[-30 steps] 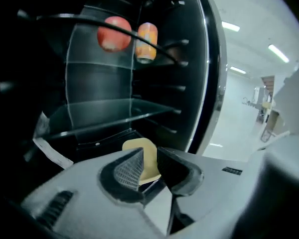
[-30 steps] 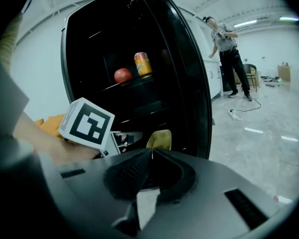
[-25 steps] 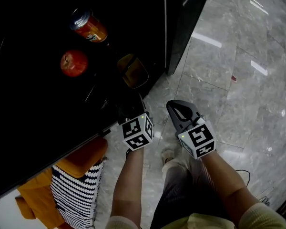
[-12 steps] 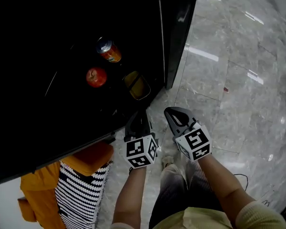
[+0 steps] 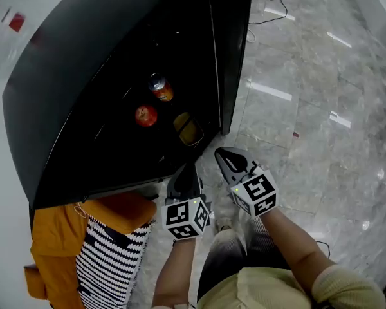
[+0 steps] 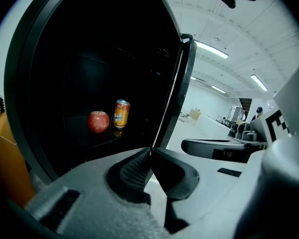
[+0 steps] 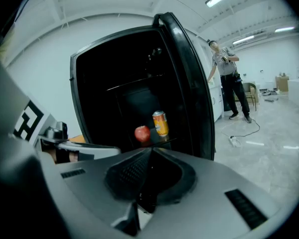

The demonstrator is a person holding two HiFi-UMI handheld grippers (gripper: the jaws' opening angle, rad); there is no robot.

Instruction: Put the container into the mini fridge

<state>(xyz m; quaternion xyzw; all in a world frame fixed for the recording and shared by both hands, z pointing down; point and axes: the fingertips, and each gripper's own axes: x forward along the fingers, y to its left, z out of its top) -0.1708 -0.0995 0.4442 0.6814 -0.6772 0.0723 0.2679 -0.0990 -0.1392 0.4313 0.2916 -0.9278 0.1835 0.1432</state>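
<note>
Mini fridge [image 5: 71,95] open, door [image 5: 235,56] at R. Inside, L to R: apple [image 5: 145,115], upright can [image 5: 159,87], container [image 5: 188,129] by door edge. Container's long axis is diagonal in head view, upper L to lower R, lower end toward grippers. L gripper [image 6: 150,149]: jaws closed, tips touching, empty. R gripper [image 7: 150,150]: same

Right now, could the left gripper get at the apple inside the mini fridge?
Probably yes. The fridge door stands open, and nothing lies between the left gripper and the apple, which sits beside the orange can. The jaws are shut and empty, so they would need to open first.
</note>
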